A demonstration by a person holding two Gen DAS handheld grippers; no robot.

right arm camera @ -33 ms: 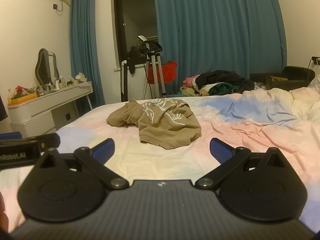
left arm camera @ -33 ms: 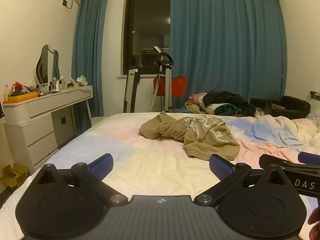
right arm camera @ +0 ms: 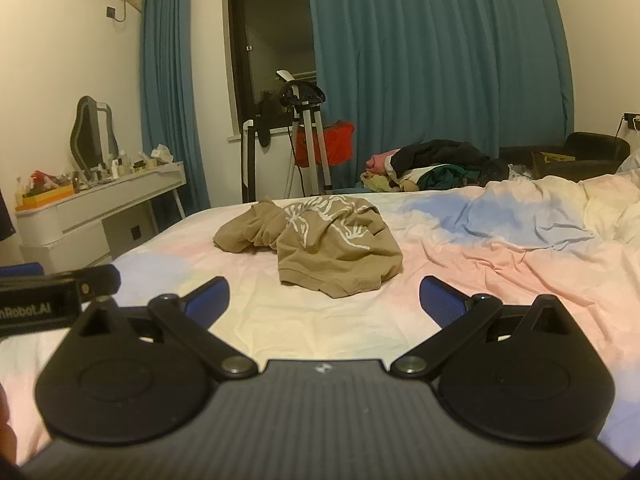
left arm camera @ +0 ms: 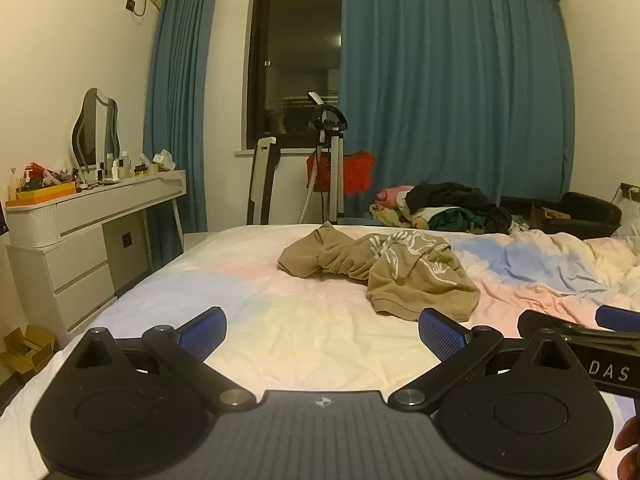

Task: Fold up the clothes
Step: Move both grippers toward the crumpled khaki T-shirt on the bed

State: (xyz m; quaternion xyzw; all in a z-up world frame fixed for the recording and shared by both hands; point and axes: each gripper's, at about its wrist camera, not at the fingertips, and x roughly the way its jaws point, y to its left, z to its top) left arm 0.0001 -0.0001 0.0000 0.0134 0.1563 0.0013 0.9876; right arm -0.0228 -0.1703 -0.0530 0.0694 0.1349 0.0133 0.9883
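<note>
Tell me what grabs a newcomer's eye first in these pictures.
The crumpled tan shirt with its white print, lying mid-bed on the pastel sheet, draws the eye first. Next come the two open grippers, left gripper and right gripper, hovering at the near edge. Behind the bed, teal curtains frame a dark window.

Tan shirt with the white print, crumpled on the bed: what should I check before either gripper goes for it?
1. Crumpled tan shirt with white print lies apart from the clothes pile: ok.
2. Left gripper open, holding nothing: ok.
3. Right gripper open, holding nothing: ok.
4. Pastel bedsheet bare between fingers and shirt: ok.
5. Shirt spread flat: not ok.
6. Collar and sleeves located: cannot tell.
</note>
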